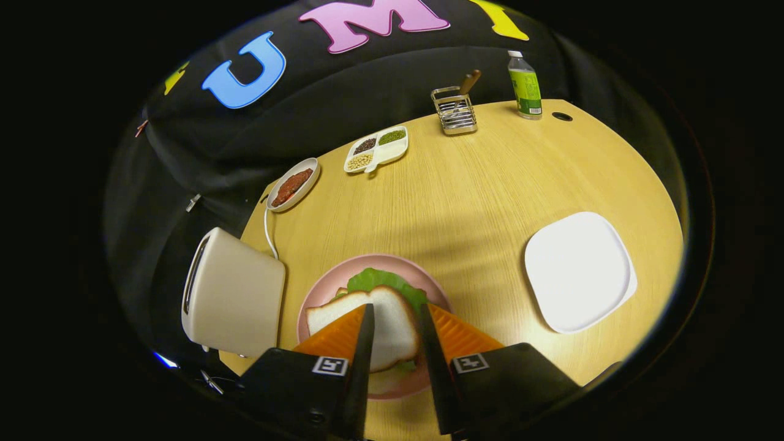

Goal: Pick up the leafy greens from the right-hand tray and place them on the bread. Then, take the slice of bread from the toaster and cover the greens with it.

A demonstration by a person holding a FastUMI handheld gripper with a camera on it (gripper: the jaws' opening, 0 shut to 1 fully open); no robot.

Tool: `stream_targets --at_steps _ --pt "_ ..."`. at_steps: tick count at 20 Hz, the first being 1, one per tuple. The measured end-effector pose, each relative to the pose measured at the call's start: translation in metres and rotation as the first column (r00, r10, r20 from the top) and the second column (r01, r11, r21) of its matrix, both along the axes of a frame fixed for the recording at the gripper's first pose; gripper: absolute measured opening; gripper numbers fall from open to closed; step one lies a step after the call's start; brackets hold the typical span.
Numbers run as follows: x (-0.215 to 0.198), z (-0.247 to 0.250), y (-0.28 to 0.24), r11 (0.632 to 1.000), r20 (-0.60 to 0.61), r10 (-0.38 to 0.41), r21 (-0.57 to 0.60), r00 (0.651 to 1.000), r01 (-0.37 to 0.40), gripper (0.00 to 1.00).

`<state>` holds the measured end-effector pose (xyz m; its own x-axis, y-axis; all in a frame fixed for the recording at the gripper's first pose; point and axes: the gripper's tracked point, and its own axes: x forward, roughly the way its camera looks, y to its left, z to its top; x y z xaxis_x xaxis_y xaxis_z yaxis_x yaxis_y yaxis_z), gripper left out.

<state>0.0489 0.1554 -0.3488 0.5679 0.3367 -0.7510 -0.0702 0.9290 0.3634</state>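
On pink plate (318, 294) betw. fingers: bread slice (386, 324) atop leafy greens (383, 282) | handling: light, soft, crushes easy; hold by crust edges | gripper (392, 327) part-open astride slice, contact unclear | toaster (236, 297) just beside plate

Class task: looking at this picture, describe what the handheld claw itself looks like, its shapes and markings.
The claw has two long, narrow fingers tapering forward, each with a ribbed, wedge-shaped panel on its outer side. Each finger rises from a dark, blocky base, and each base carries a small square black-and-white marker near the finger.
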Motion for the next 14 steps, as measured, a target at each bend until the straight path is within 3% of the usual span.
stream_targets --at_steps 3,9,14 --pt "0.001 0.014 -0.016 0.998 0.065 0.019 -0.066 0.998 -0.015 0.95" --pt "0.011 0.084 -0.048 0.984 0.269 0.038 -0.175 0.962 0.01 0.99" --pt "0.025 0.175 -0.089 0.97 0.452 -0.001 -0.216 0.892 0.111 0.99"
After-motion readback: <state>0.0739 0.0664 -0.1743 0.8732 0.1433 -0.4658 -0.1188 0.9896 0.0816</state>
